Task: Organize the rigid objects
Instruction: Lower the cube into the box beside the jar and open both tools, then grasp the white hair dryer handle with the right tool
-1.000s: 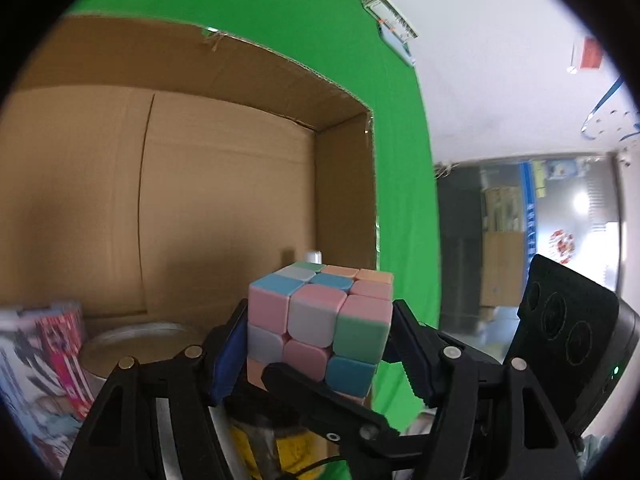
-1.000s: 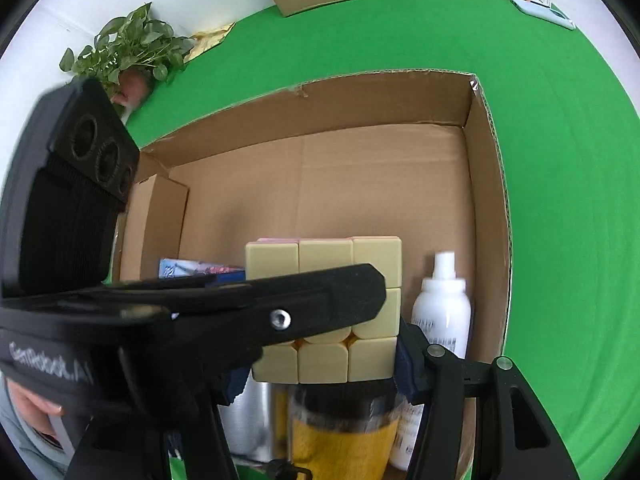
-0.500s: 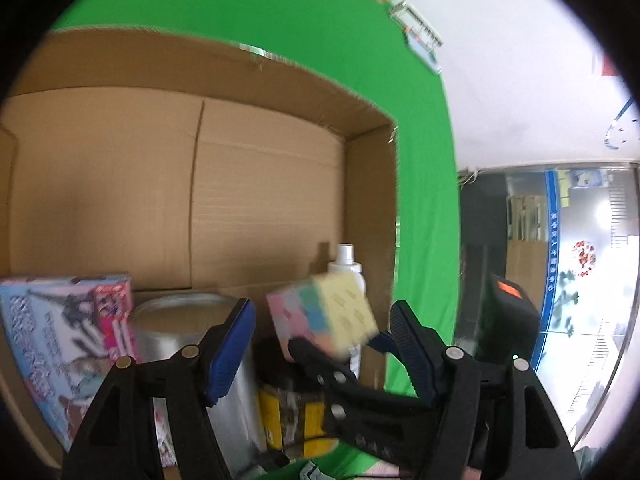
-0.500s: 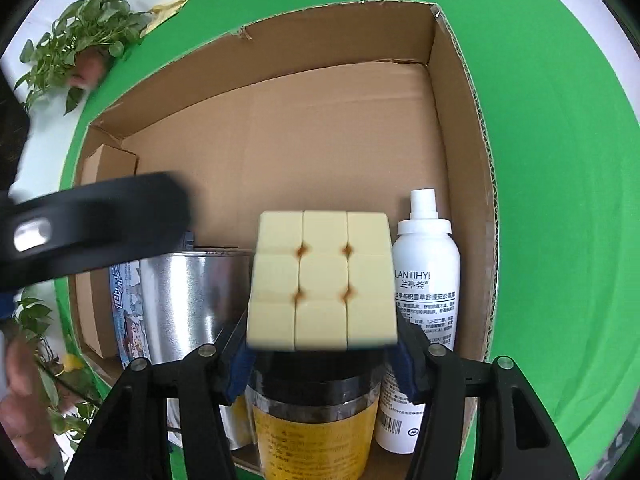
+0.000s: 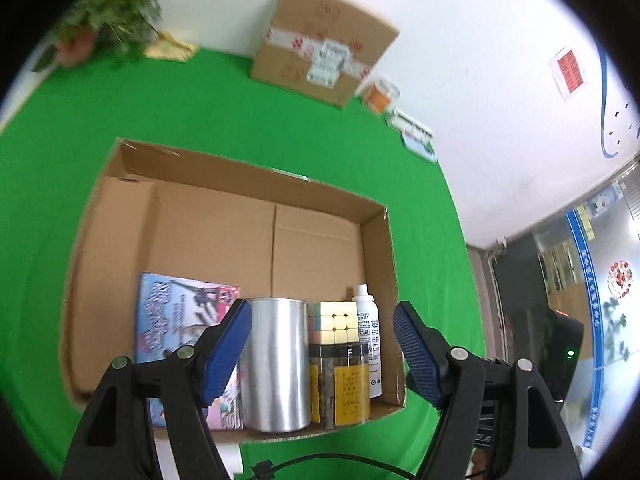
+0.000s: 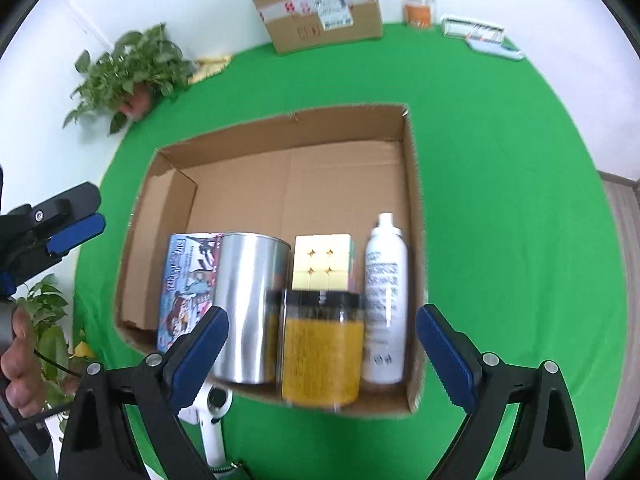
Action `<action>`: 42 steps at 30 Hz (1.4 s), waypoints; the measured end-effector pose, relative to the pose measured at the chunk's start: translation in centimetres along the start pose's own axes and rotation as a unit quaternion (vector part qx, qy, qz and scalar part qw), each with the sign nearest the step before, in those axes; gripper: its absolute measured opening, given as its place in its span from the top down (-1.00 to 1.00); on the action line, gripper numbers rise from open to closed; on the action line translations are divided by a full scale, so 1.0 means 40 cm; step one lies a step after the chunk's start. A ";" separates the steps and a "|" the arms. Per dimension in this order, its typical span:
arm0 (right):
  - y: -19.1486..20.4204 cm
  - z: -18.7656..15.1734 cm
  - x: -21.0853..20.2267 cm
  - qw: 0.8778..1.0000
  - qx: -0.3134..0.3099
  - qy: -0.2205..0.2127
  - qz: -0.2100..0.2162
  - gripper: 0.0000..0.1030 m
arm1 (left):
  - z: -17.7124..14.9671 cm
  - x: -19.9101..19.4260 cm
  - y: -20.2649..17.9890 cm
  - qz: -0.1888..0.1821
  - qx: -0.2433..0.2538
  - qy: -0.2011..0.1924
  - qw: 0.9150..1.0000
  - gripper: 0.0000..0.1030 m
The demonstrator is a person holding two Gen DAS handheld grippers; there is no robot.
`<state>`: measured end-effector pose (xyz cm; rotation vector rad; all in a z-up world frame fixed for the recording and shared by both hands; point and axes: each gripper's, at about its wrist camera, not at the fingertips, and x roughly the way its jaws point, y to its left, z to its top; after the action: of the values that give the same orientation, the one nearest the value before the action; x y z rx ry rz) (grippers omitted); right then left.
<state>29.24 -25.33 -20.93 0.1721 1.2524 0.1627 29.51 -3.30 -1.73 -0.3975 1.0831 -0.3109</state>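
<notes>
An open cardboard box (image 5: 208,184) (image 6: 414,208) lies on the green cloth. Along its near side stand a picture book (image 5: 172,312) (image 6: 186,280), a silver can (image 5: 276,364) (image 6: 248,308), a yellow-labelled jar (image 5: 340,384) (image 6: 320,348) and a white spray bottle (image 5: 368,344) (image 6: 386,300). A pastel puzzle cube (image 5: 334,322) (image 6: 322,262), yellow face showing, rests behind the jar. My left gripper (image 5: 322,354) and right gripper (image 6: 322,354) are both open and empty, held back from the box's near side. The left gripper also shows at the left edge of the right wrist view (image 6: 60,232).
A sealed cardboard carton (image 5: 320,66) (image 6: 316,4), an orange jar (image 5: 380,96) (image 6: 418,8) and small flat items (image 6: 480,38) sit at the cloth's far edge. A potted plant (image 6: 128,76) stands at the back left. A white stand (image 6: 212,420) is below the box.
The cube left my grippers and now rests in the box behind the jar. Both grippers opened and pulled back and up from the box.
</notes>
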 end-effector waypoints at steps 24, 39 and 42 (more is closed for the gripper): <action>0.008 -0.465 -0.464 0.993 -0.040 -0.088 0.068 -0.02 | -0.369 -0.289 -0.086 0.086 0.035 -0.088 0.992 0.39; 0.229 -0.494 -0.221 0.997 -0.055 0.013 0.048 -0.99 | -0.422 -0.262 0.238 0.069 -0.007 -0.006 0.998 -0.98; 0.295 -0.540 -0.096 0.994 -0.093 0.057 0.017 -0.98 | -0.439 -0.205 0.299 0.077 -0.014 0.040 0.996 -0.98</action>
<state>7.15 -13.77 -21.34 0.0233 1.3402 0.3204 10.79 8.04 -7.96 -0.3254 1.1916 -0.1759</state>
